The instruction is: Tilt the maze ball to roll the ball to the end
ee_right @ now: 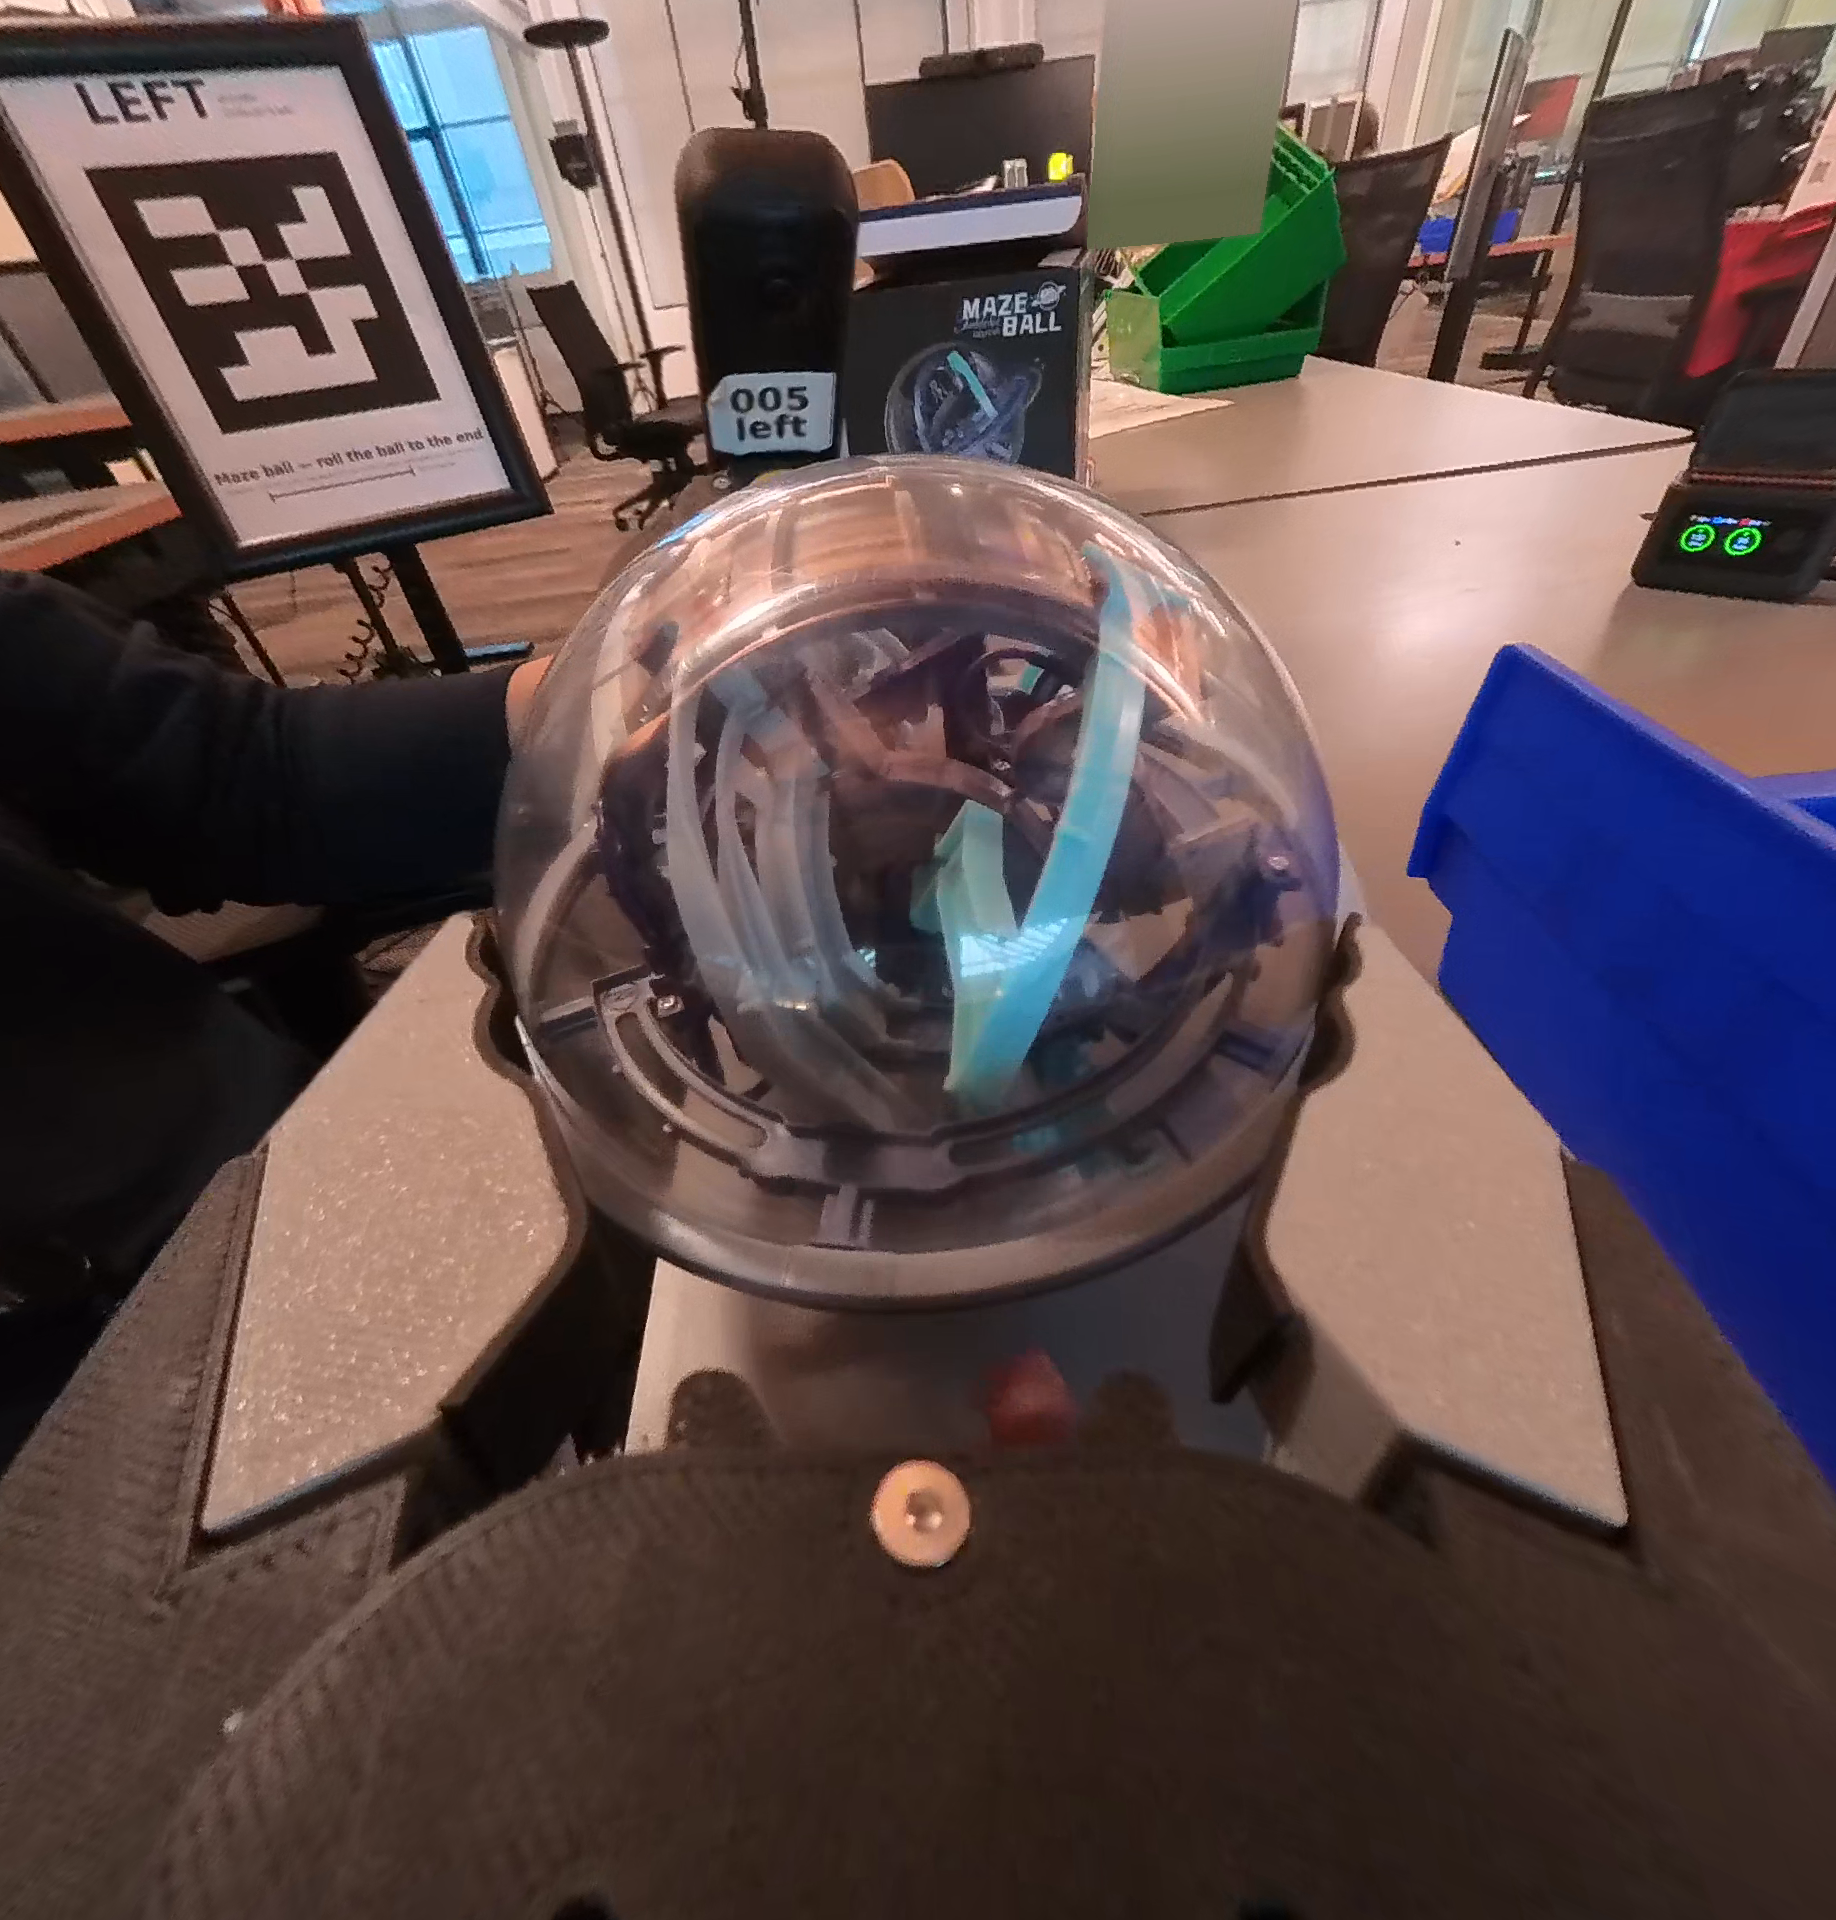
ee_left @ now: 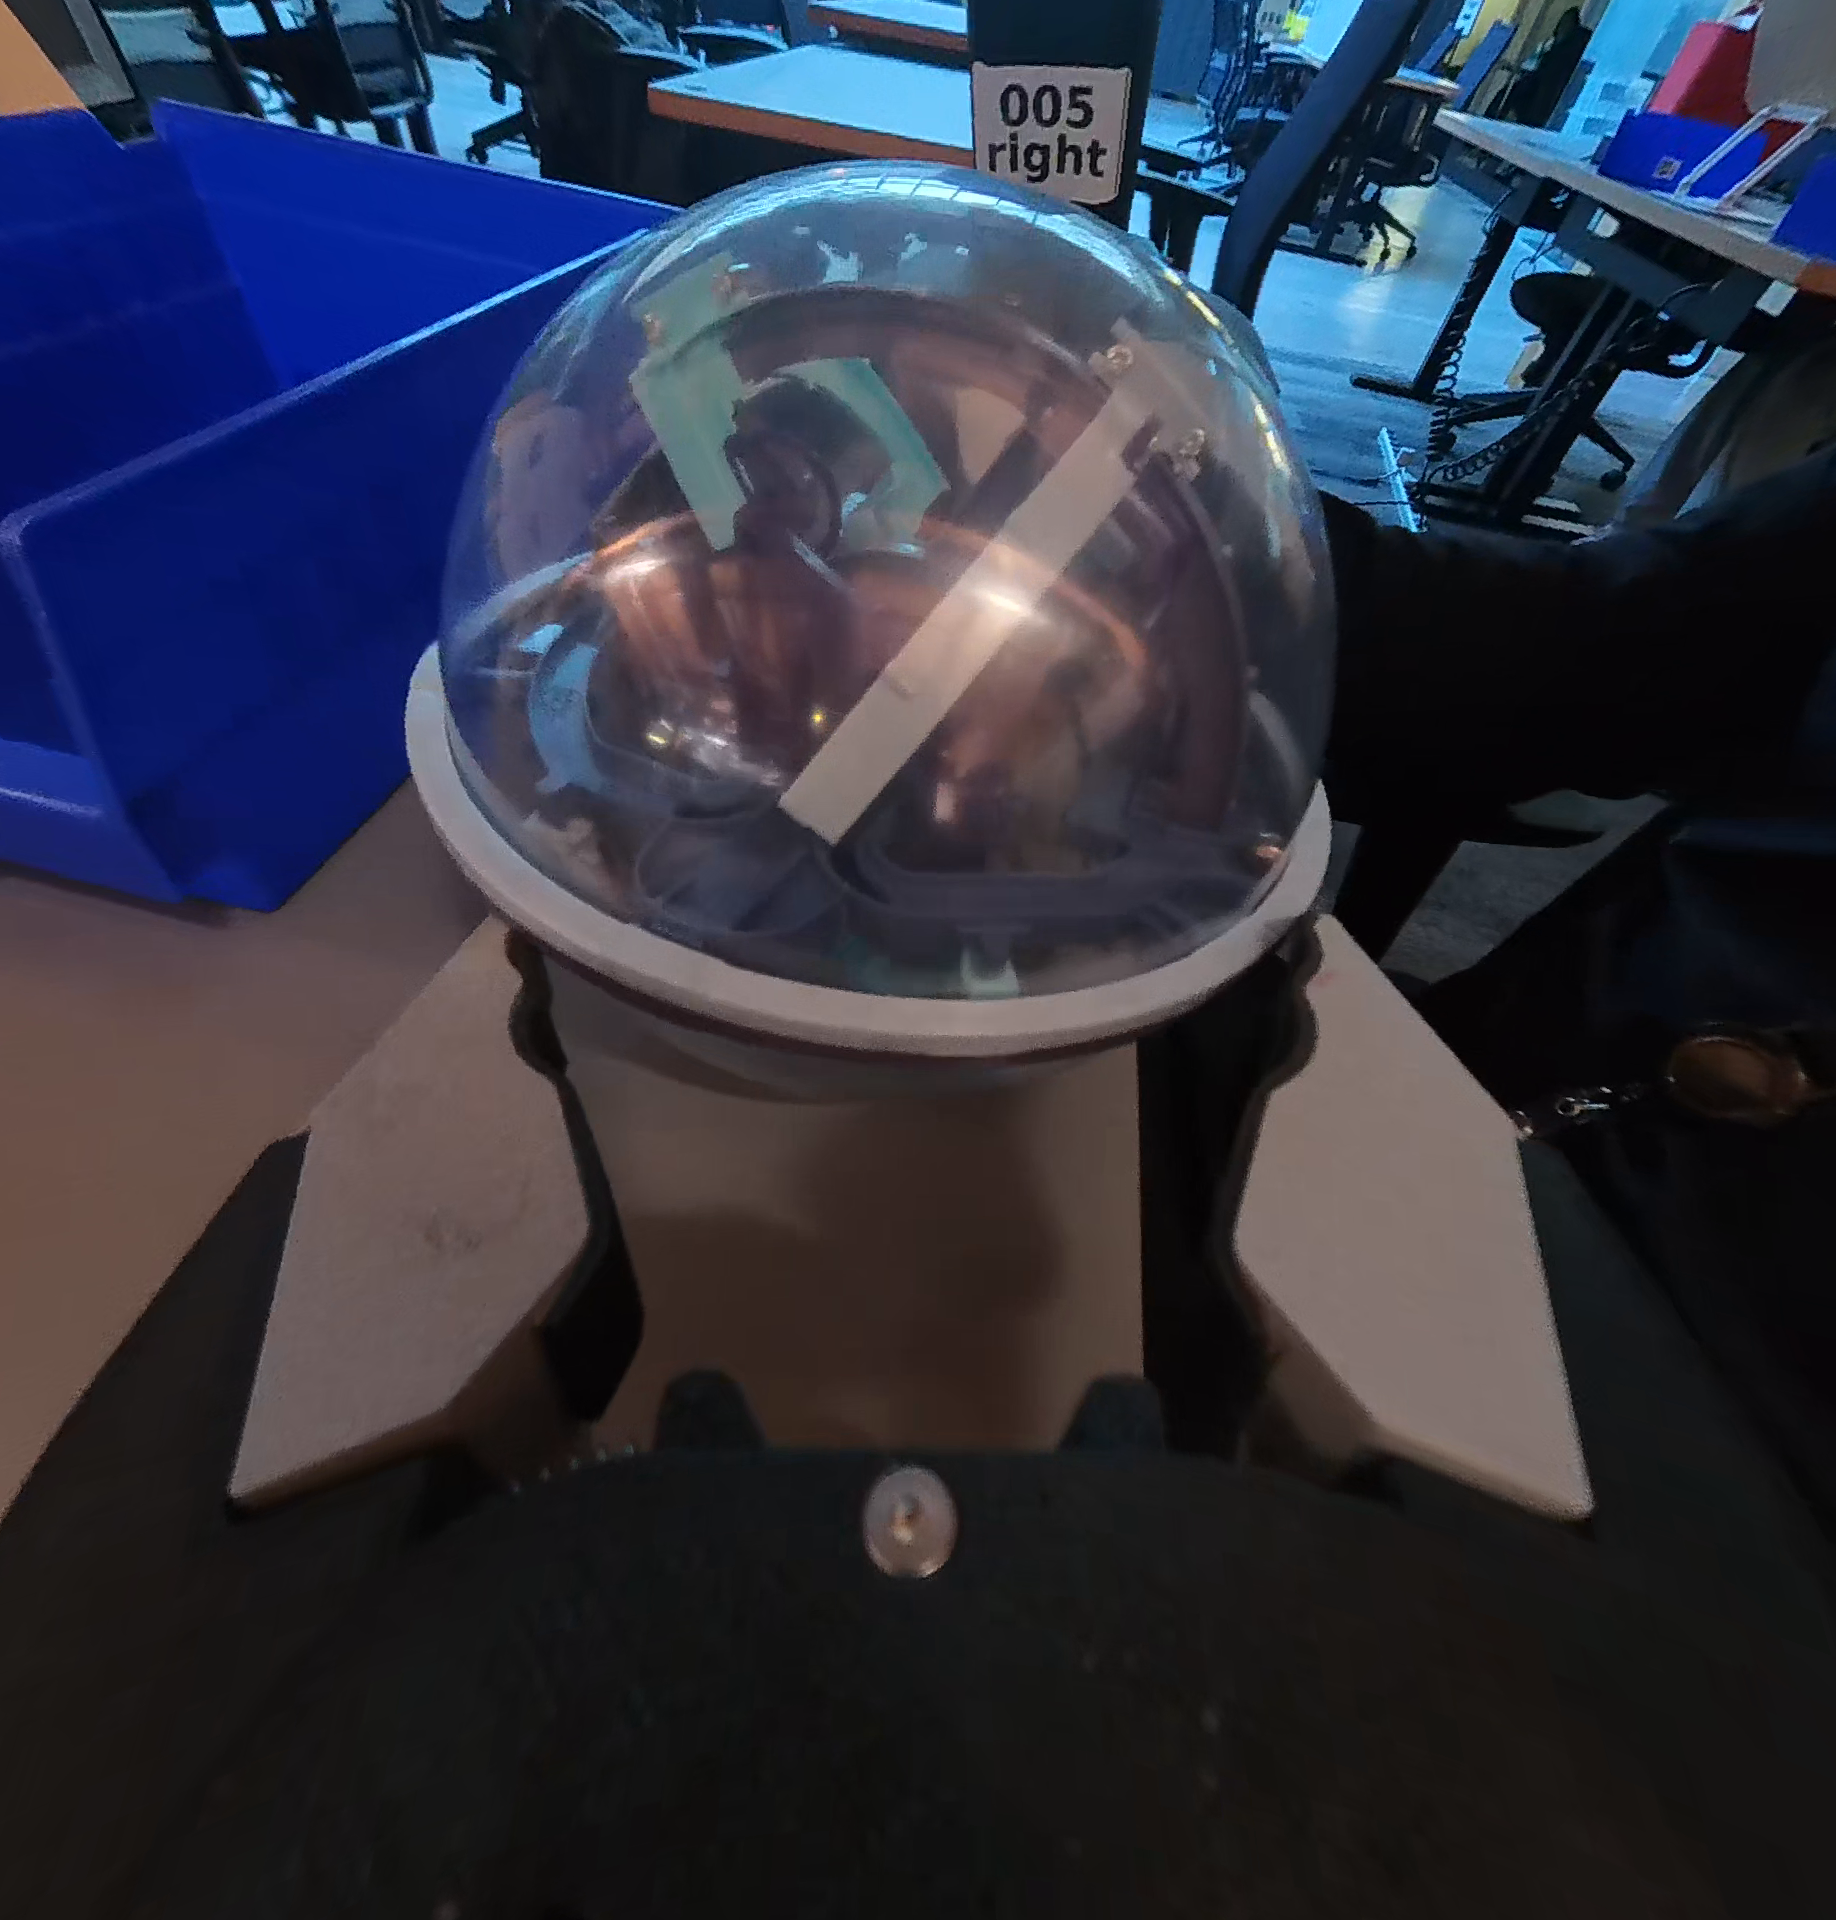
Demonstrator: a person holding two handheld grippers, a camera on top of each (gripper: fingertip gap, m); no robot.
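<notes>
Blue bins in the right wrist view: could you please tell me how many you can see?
1 blue bin, at the right edge on the grey table, right of the maze ball. It may be several nested bins; the frame cuts it off. The bins behind are green.

A blue bin (ee_right: 1662, 935) stands on the table (ee_right: 1413, 582). Behind it are a framed sign (ee_right: 249, 291) on a stand, a dark box (ee_right: 966, 364) and green bins (ee_right: 1236, 301). A small device (ee_right: 1745, 509) with lit green rings sits far right.
</notes>
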